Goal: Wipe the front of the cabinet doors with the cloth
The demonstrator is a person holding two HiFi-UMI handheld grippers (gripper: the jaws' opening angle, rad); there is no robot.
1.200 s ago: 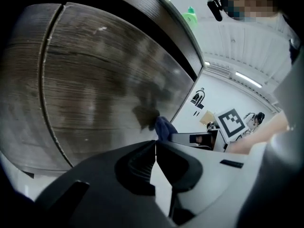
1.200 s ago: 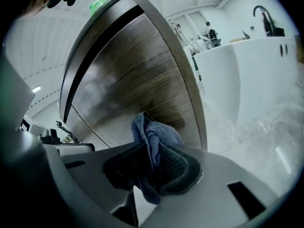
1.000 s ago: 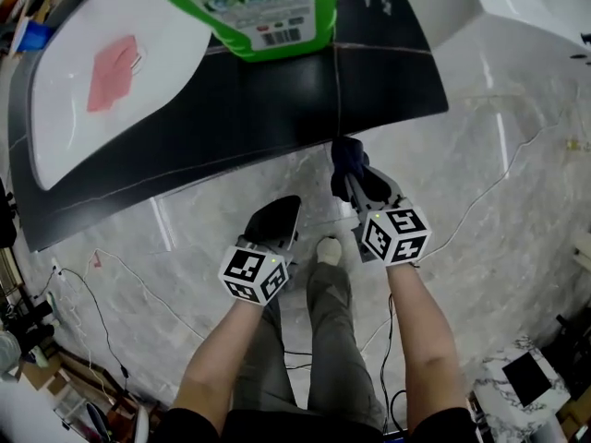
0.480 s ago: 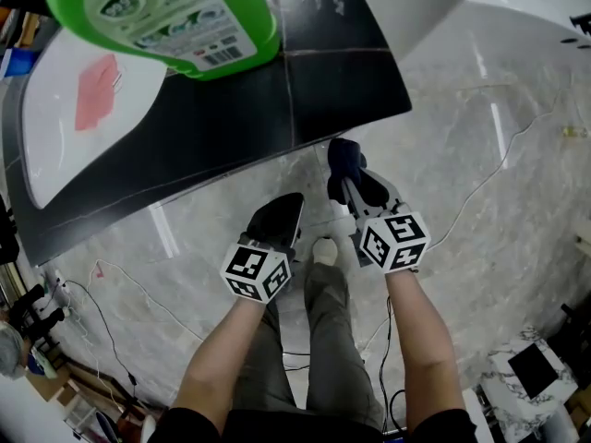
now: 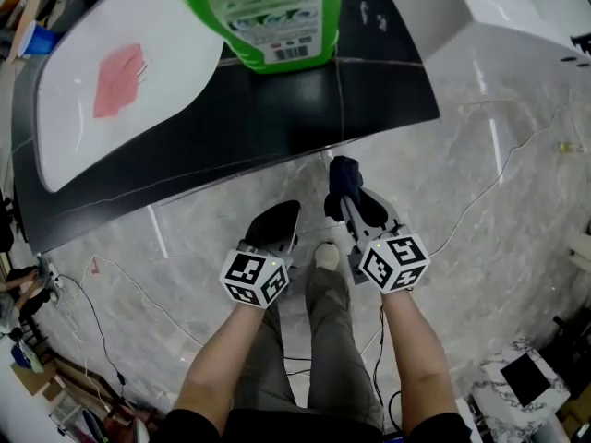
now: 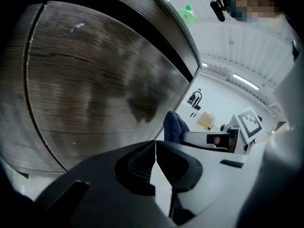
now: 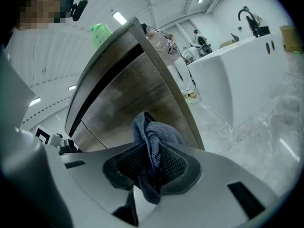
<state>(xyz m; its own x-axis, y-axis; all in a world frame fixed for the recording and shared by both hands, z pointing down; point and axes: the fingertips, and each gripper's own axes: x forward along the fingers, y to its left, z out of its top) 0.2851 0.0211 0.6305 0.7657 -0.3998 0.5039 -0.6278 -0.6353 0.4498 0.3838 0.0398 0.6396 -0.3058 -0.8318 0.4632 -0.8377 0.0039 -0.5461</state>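
My right gripper [image 5: 349, 192] is shut on a dark blue cloth [image 5: 343, 178], which bunches up between its jaws [image 7: 151, 141] and pokes out past the tips. The cloth hangs just short of the dark wood-grain cabinet doors [image 7: 137, 99], below the black countertop edge [image 5: 277, 118]. My left gripper [image 5: 275, 224] is shut with nothing in it; its jaws meet at a thin line [image 6: 155, 151]. It points at a cabinet door [image 6: 95, 89] that shows damp streaks.
A green bottle [image 5: 272, 12] stands on the counter edge above the grippers. A white basin [image 5: 120, 72] with a pink patch lies in the counter at the left. Marble floor [image 5: 499, 173] spreads to the right, with thin cables across it. The person's legs stand below.
The head view has swung back, so counter and bottle sit differently in frame. Both grippers have stayed almost where they were, the right still holding the cloth.
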